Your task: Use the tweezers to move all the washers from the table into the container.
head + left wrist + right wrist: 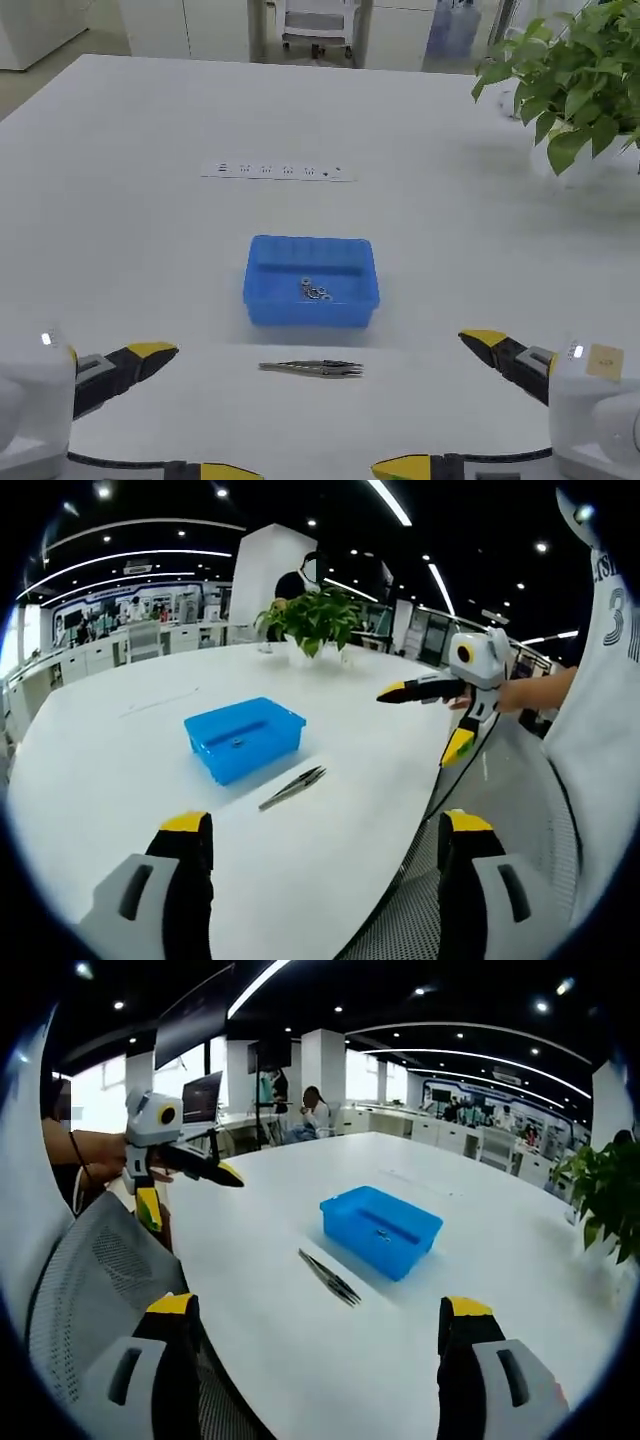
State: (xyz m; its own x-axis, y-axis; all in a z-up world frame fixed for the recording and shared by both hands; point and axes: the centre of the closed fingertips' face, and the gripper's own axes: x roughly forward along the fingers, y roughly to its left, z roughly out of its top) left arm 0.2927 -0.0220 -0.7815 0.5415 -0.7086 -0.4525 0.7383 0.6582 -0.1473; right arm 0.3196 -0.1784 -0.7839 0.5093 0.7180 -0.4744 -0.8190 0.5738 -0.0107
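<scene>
Nearest, my left gripper (190, 410) and right gripper (442, 402) gape, holding nothing. Tweezers (312, 368) lie just in front of the container (310, 312): likely light, springy, slippery; I'd pinch both arms mid-length.

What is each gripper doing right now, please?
Left gripper: jaws open, holding nothing.
Right gripper: jaws open, holding nothing.
</scene>
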